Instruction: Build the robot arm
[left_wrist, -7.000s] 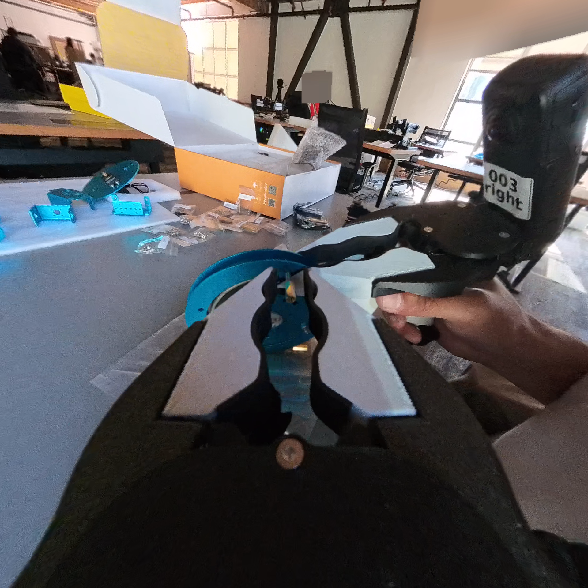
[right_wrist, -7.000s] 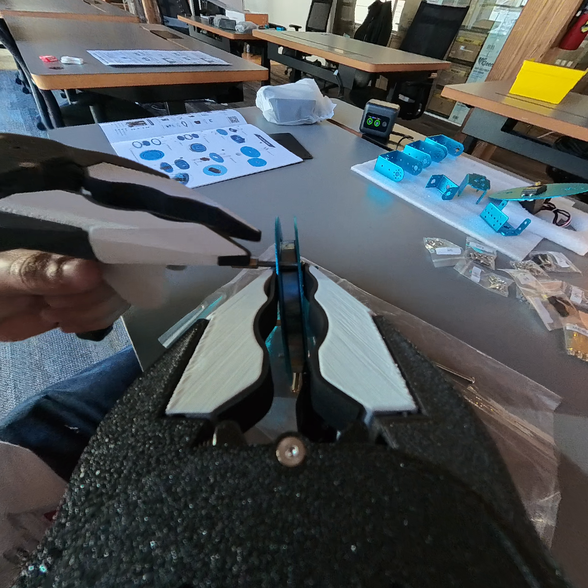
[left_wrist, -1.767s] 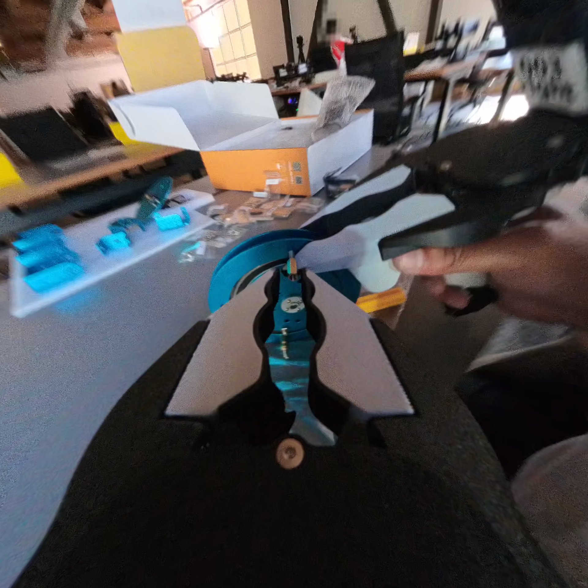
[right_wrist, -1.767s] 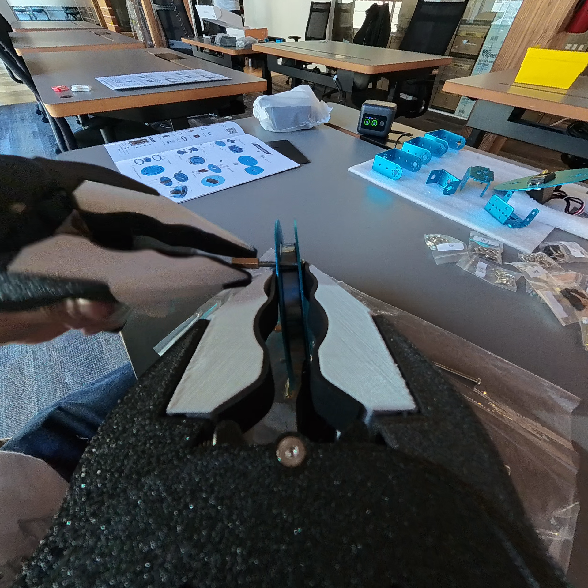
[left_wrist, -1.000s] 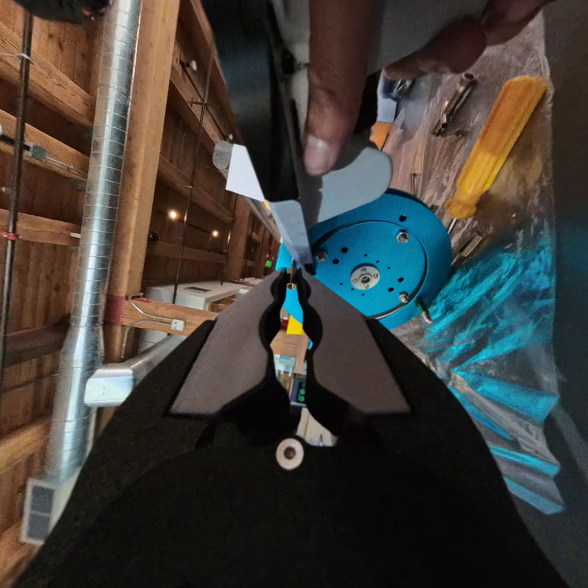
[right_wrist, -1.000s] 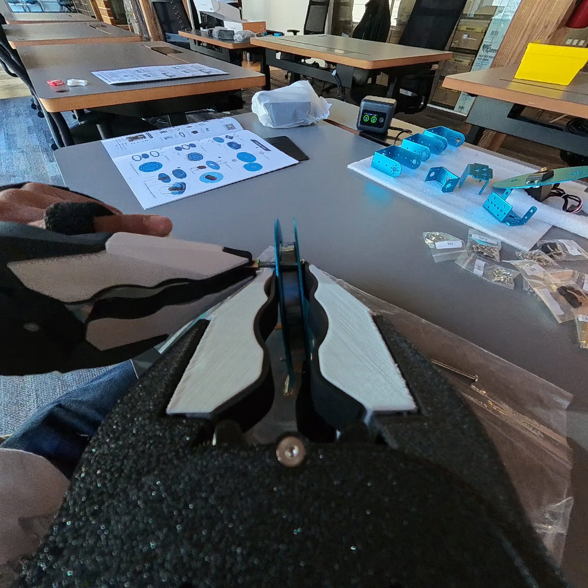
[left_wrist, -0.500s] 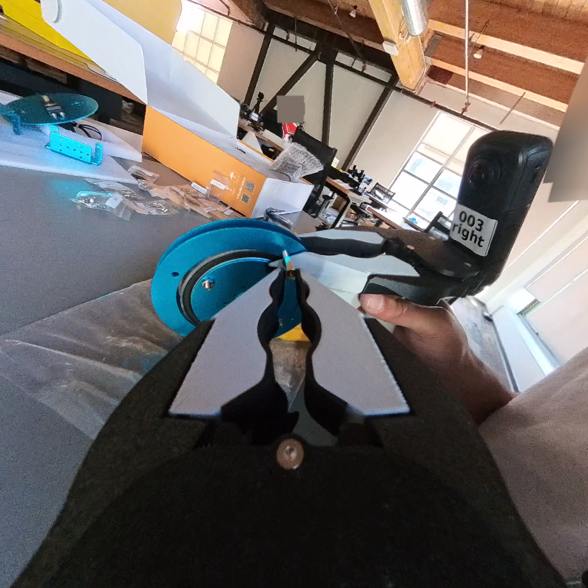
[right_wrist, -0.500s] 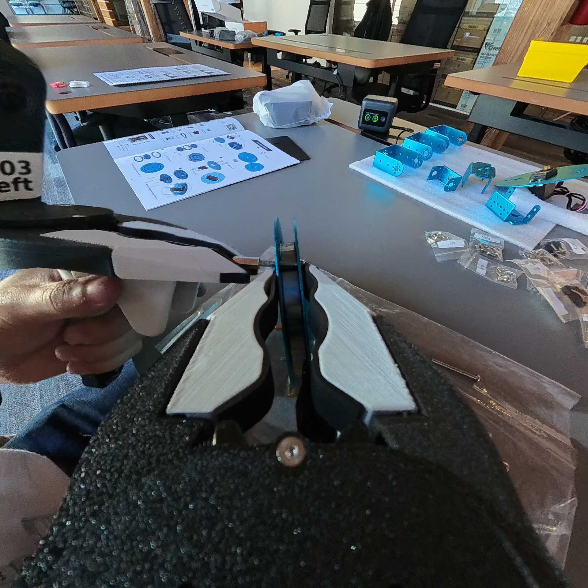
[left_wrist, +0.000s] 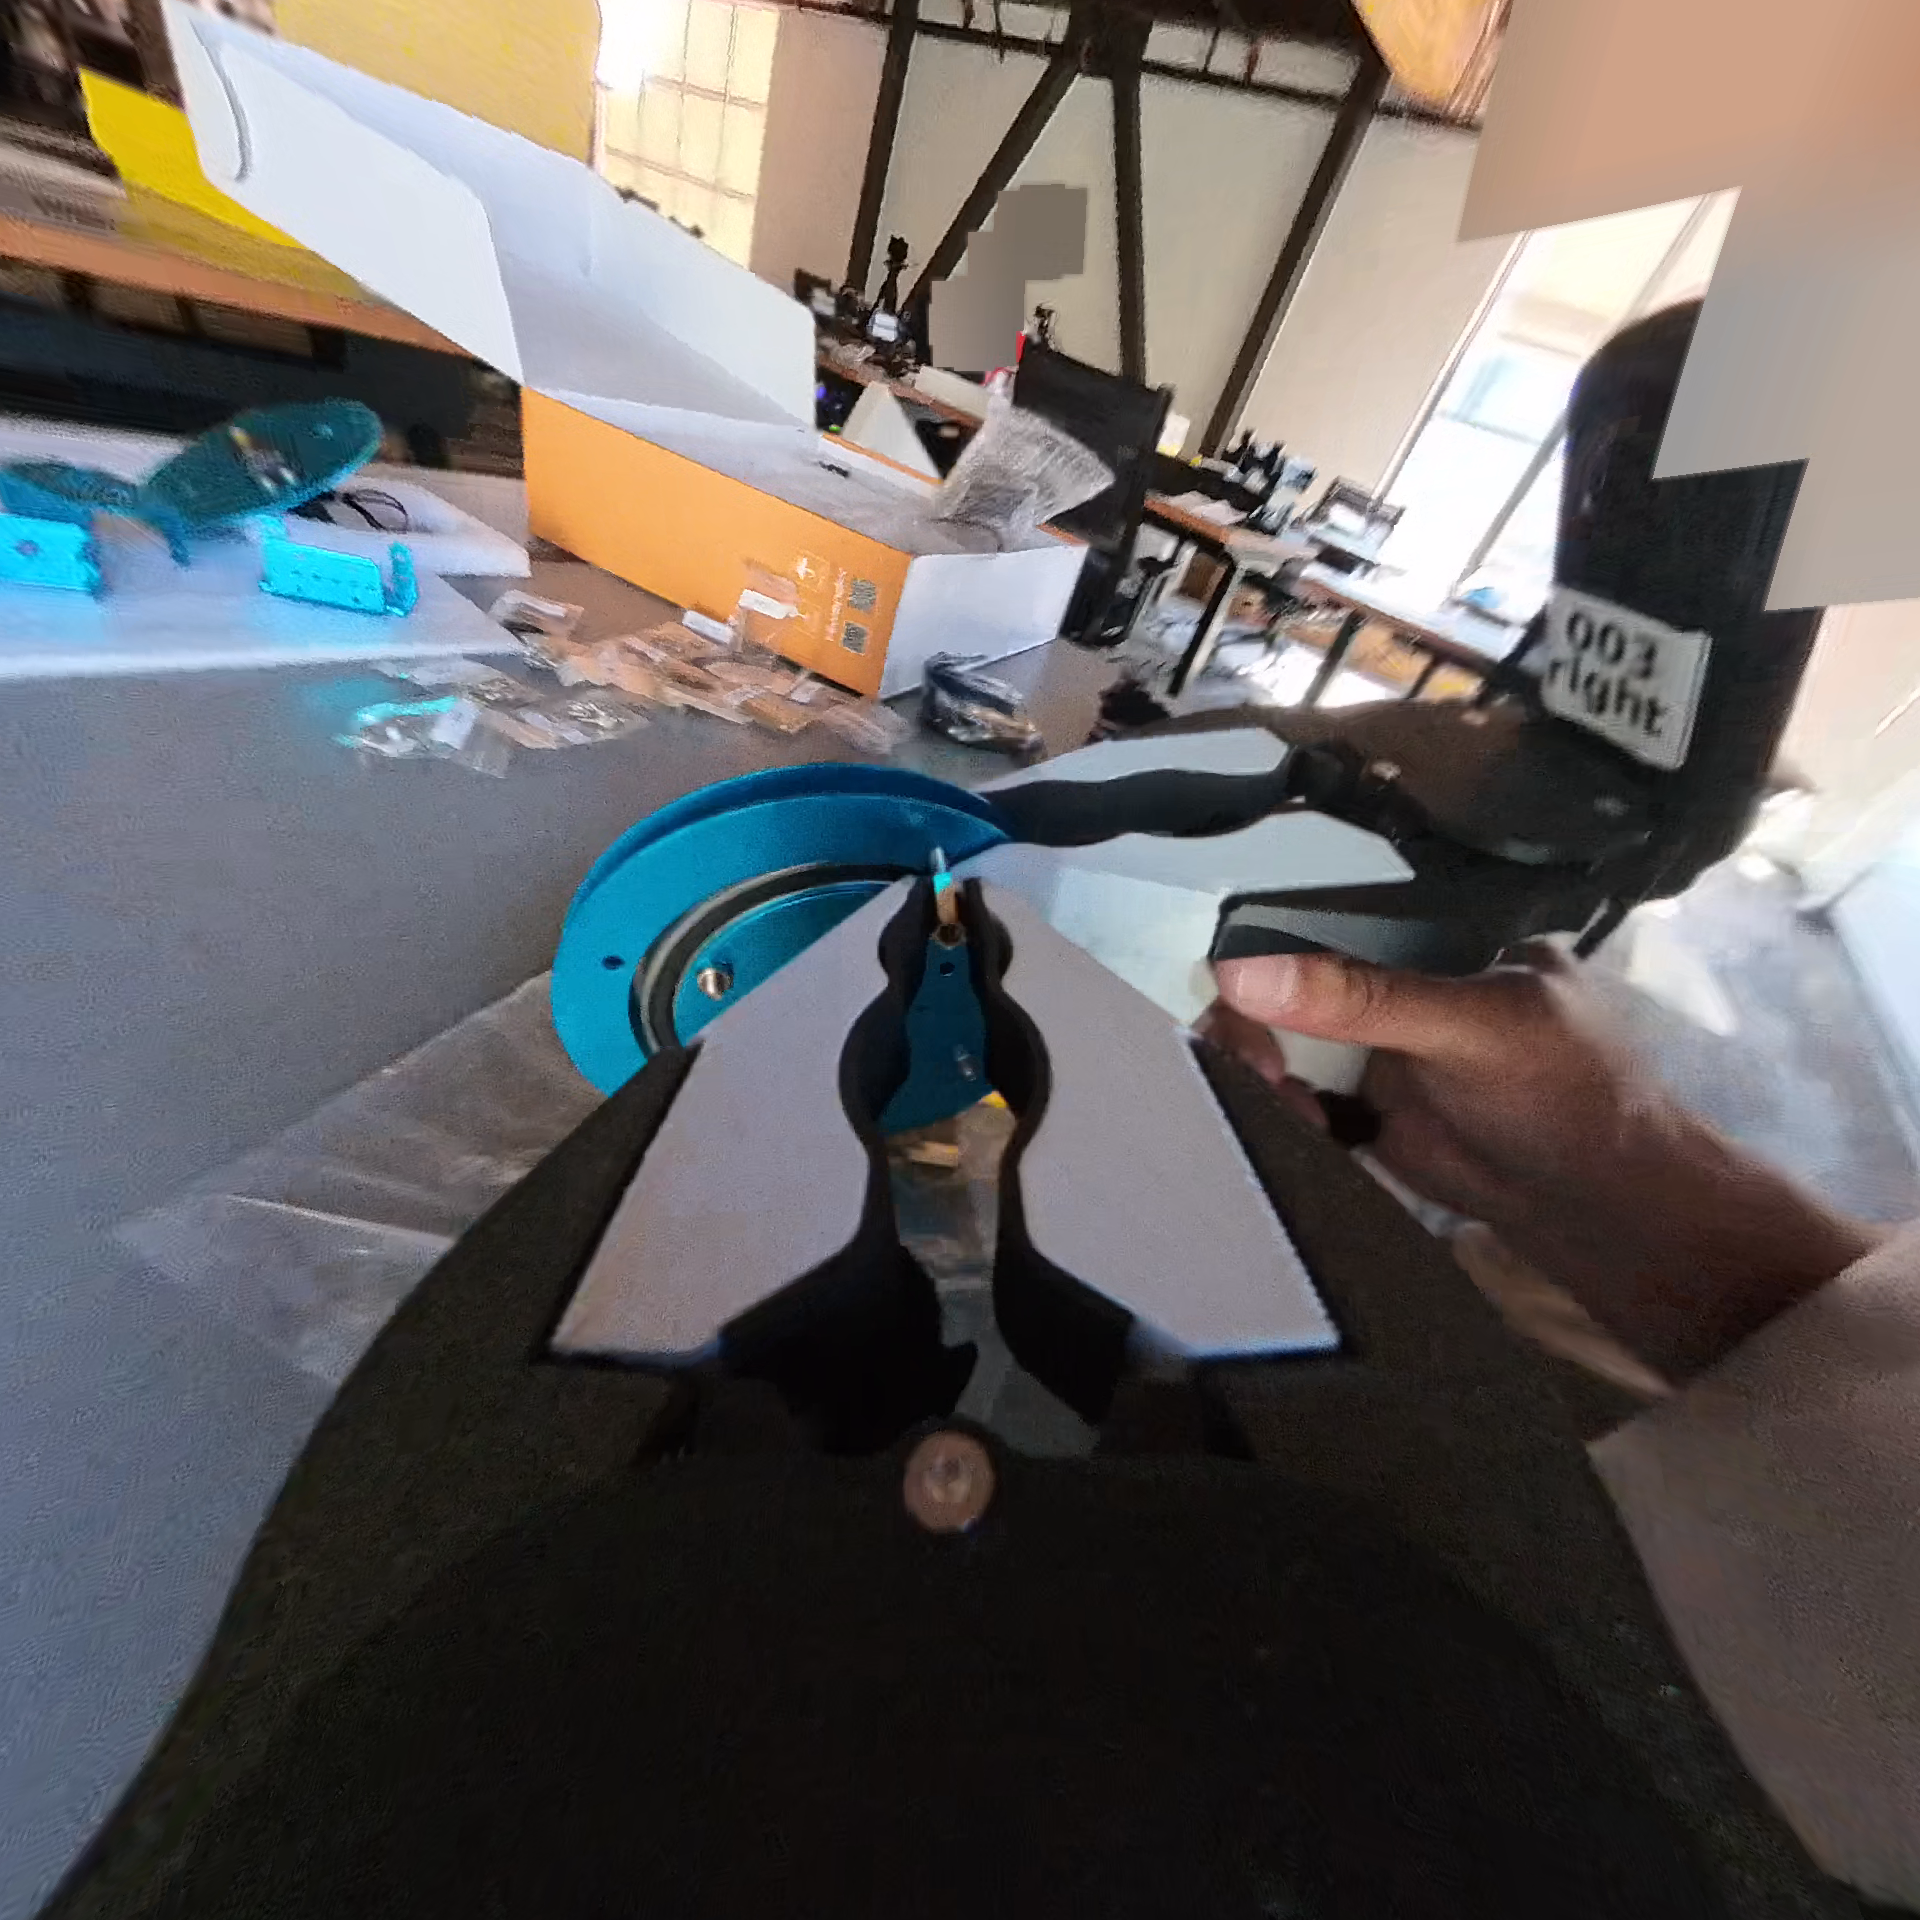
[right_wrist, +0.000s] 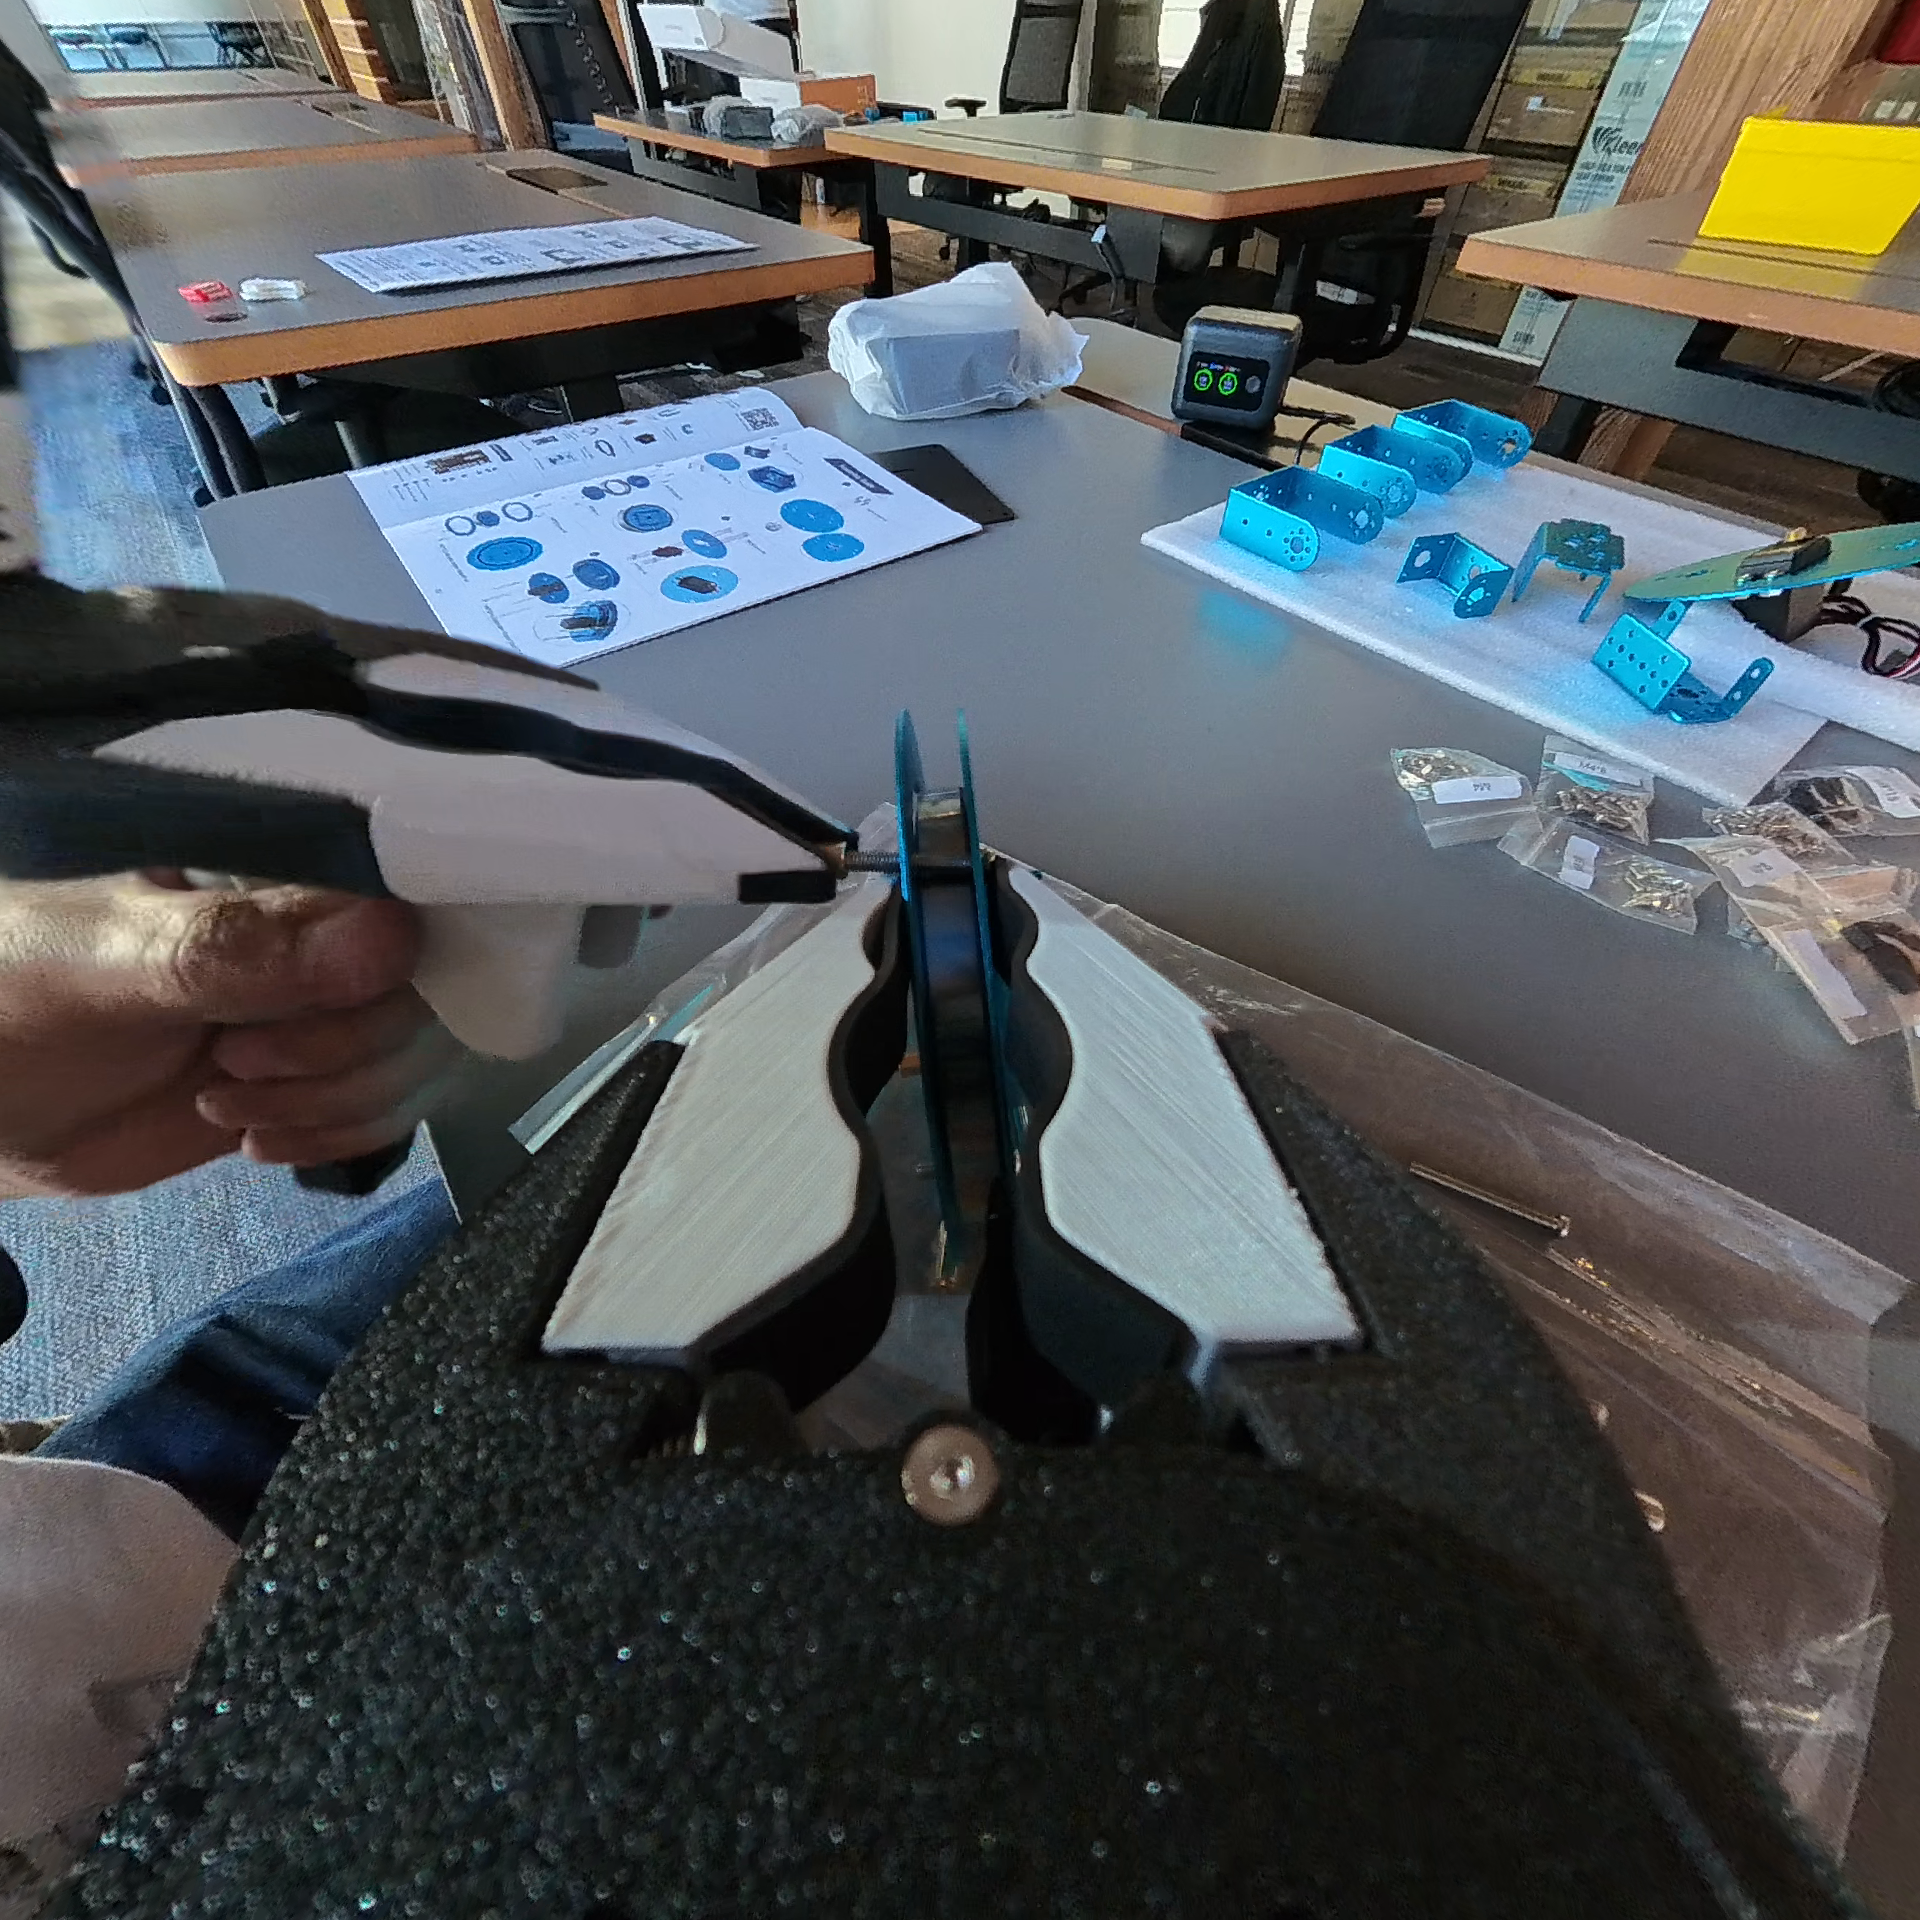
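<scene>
Right wrist view puts the blue disc assembly (right_wrist: 940, 935) straight ahead of us, two thin round plates standing on edge, faces turned left and right, its axle line running crosswise. We see the right gripper (right_wrist: 943, 904) clamped narrow on it, one finger against each outer face, above a clear plastic sheet (right_wrist: 1507, 1299) on the grey table (right_wrist: 1091, 675). From the left comes the left gripper (right_wrist: 831, 868), its tips pinched tight on a small threaded screw (right_wrist: 871, 860) that lies level, long axis crosswise, tip touching the near plate. Left wrist view gives us what that angle hides: the disc's broad face (left_wrist: 727, 914) with its dark inner ring and a brass fastener (left_wrist: 711, 977), and the screw (left_wrist: 940, 883) end-on between our own tips. It also shows the hand (left_wrist: 1455, 1091) on the right gripper's handle and an open orange and white box (left_wrist: 727, 520) beyond. Only the right wrist view shows the open instruction booklet (right_wrist: 665, 520), the blue brackets (right_wrist: 1351, 488) on a white foam sheet (right_wrist: 1558, 644), and small bags of hardware (right_wrist: 1558, 821) well apart on the right.
</scene>
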